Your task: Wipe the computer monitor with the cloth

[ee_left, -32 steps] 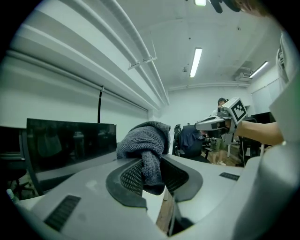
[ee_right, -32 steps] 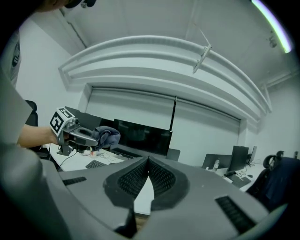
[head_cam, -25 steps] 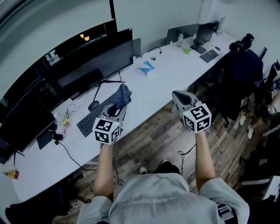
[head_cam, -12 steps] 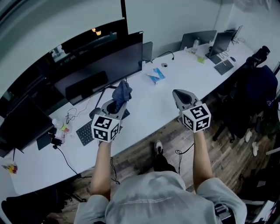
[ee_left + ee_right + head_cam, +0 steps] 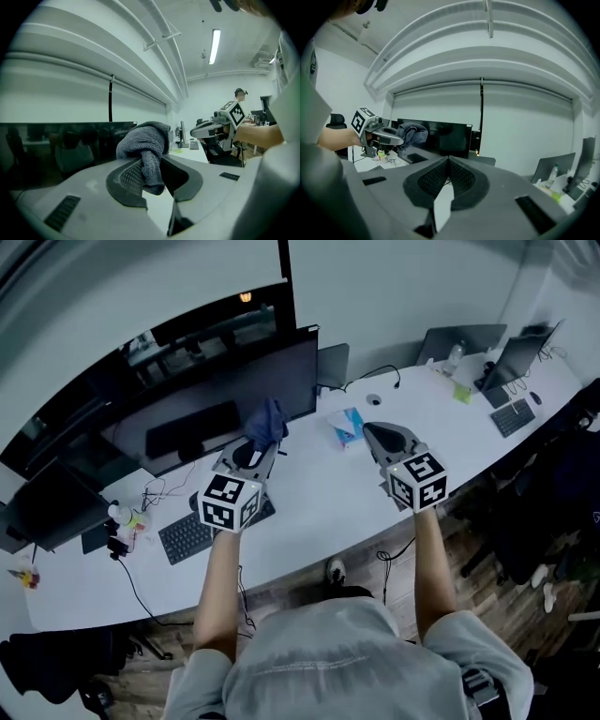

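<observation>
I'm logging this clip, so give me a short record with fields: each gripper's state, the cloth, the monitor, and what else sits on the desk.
Left gripper: fingers shut on the cloth, held up toward the monitor
Right gripper: fingers shut, nothing between them, held above the desk
Cloth: grey, bunched, in front of the screen; contact unclear
Monitor: dark, wide, upright at the desk's back
Also on desk: keyboard, blue packet
</observation>
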